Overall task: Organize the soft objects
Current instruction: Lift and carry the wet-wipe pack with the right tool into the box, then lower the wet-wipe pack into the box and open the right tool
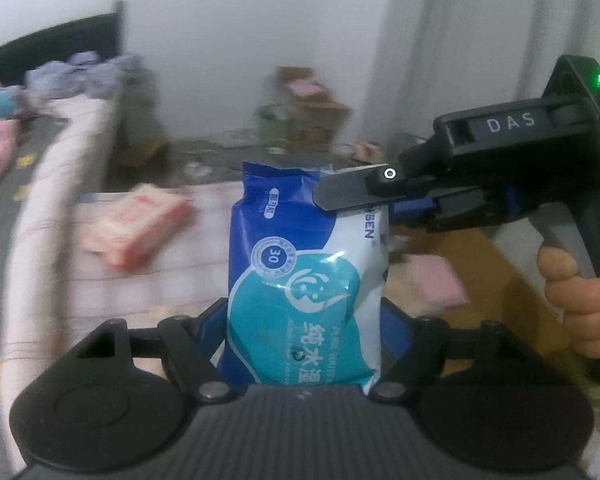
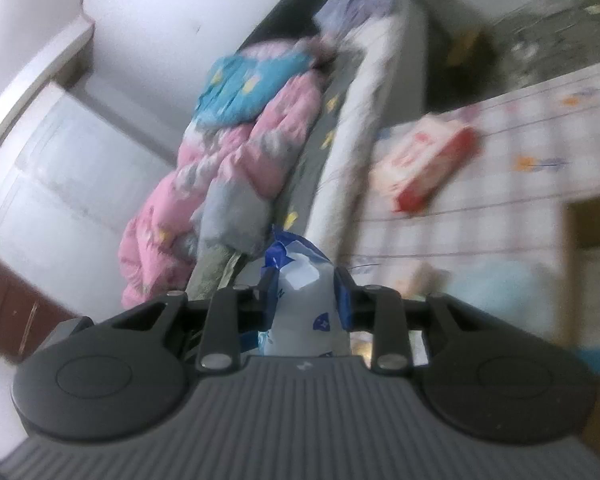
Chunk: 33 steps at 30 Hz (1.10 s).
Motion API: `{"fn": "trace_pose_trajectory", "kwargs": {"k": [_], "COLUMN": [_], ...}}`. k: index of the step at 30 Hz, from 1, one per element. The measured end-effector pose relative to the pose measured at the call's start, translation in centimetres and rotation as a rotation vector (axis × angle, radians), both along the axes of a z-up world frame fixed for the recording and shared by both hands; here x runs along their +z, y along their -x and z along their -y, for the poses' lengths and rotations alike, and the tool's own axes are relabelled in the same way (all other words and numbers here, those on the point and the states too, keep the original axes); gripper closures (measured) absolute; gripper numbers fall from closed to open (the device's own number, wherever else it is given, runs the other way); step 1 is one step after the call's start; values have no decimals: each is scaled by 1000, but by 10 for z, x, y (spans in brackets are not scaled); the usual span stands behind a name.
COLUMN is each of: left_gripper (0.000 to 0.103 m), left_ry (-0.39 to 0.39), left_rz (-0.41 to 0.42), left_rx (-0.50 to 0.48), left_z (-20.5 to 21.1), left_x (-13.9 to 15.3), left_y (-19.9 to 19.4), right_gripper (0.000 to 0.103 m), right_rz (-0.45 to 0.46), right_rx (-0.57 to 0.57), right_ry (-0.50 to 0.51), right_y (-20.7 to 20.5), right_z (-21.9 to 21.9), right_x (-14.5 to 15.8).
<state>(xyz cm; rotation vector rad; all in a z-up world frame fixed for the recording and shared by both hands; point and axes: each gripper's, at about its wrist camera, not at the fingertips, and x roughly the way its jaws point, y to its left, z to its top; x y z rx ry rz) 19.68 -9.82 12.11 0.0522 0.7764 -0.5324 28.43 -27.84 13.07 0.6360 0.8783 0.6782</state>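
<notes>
From my feed, the checked cloth surface [image 1: 148, 280] runs out to a far edge with cluttered floor beyond it, and on its left it meets the white padded side of a bed [image 2: 364, 128]. A red-and-pink tissue pack [image 1: 134, 228] lies alone on the cloth, well apart from what I hold, with bare cloth around it. A cardboard box [image 1: 480, 264] stands open at the right, a pink soft thing [image 1: 436, 284] inside it. On the bed a pink and blue quilt [image 2: 236, 136] is heaped against the wall.

Both of my tools are up in the air above the cloth. The right hand [image 1: 580, 292] wraps the handle of the right hand-held gripper [image 1: 352, 196], which reaches in from the right side of the left wrist view, roughly level.

The left hand-held gripper [image 1: 304, 320] has its jaws spread wide and pressing on the lower sides of a blue-and-teal wet wipes pack [image 1: 304, 272], which stands upright between them. The right hand-held gripper has narrow jaws pinching the top corner of the same pack; in the right wrist view the pack's white and blue end [image 2: 304, 292] sits squeezed between the blue pads [image 2: 344, 300]. So the pack hangs off the cloth, clamped at bottom and top.
</notes>
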Motion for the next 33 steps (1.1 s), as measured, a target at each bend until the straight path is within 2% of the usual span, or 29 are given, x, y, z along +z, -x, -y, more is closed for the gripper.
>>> {"fn": "trace_pose_trajectory", "kwargs": {"k": [5,12,15,18,21,24,30,31,33], "left_gripper": [25,25,25,22,21,20,19,19,19], "left_ry": [-3,-57,-75,-75,-89,-76,-57,-61,-63], "left_rz": [-46,-181,-185,-154,-107,-101,-89,-88,-89], "left_rx": [-121,-235,-257,-267,-243,-206,-140,-130,-108], "left_z": [67,137,140,129,119,105,79,76,70], "left_x": [-17,-66,-73,-68,-58,-52,-46,-47,-48], "left_y": [14,15,16,16,31,34,40,40,41], "right_gripper": [75,75,76,76,75,73,69,68,68], "right_rz": [-6,-128,-182,-229,-279,-342,-405,-409,-405], "right_rx": [-127,-237,-228,-213,-184,-152,-72,-62,-51], "right_ry": [-7,-45,-81,-130,-127,-45,271,298,290], "right_y": [54,95,97,91,72,50,20,19,18], "right_z": [84,181,206,224,226,221,189,185,179], "right_x": [-9,-69,-102,-135,-162,-186,-222,-226,-230]}}
